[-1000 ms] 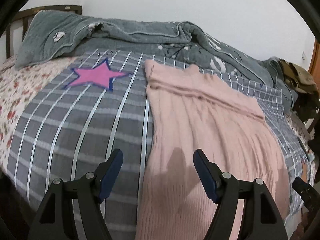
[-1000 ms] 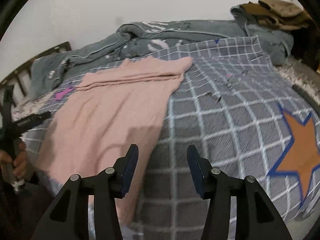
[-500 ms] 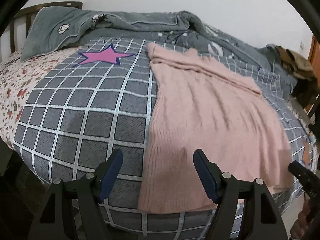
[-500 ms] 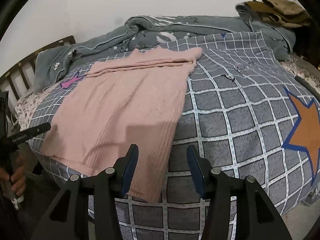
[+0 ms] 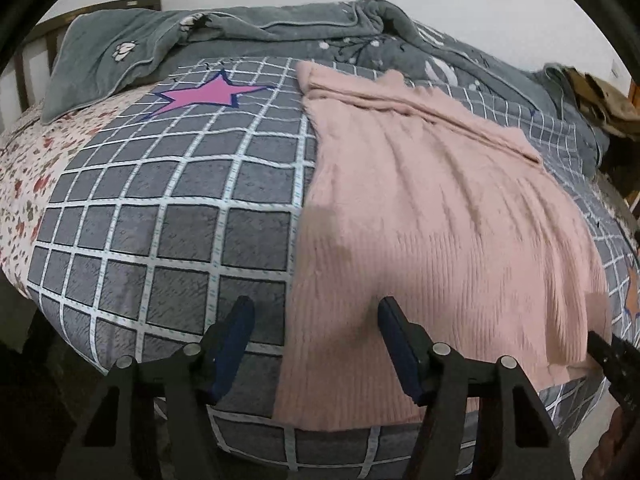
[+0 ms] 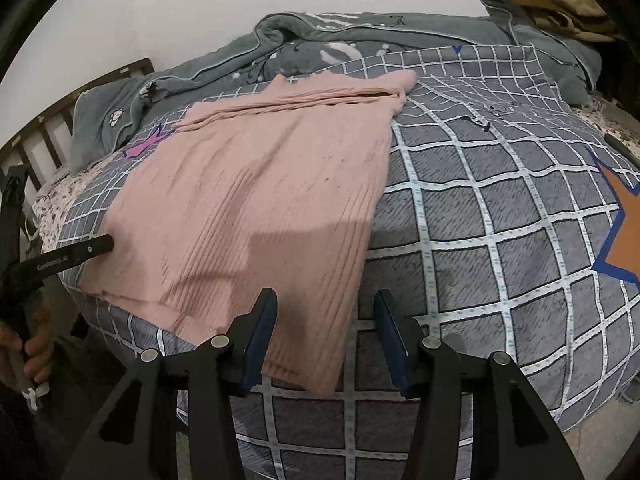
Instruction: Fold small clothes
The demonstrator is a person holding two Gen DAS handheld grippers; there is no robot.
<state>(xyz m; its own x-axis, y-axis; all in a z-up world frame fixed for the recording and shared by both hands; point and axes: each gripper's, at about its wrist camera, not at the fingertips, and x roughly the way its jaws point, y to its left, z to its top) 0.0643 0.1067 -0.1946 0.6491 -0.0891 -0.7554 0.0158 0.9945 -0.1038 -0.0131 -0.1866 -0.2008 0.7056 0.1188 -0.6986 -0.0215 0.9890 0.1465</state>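
Observation:
A pink ribbed knit garment lies flat on the grey checked bedspread, its hem at the near bed edge and its sleeves folded across the far end. It also shows in the right wrist view. My left gripper is open and empty, just above the garment's near left hem corner. My right gripper is open and empty, above the near right hem corner. The left gripper's finger shows at the garment's left edge in the right wrist view.
A rumpled grey quilt lies along the far side of the bed. A pink star and an orange star are printed on the bedspread. Brown clothes are piled at the far right. A wooden headboard stands left.
Both grippers have pulled back from the bed and then come forward and lower over the garment's near hem corners. Both stay open. The garment has not moved.

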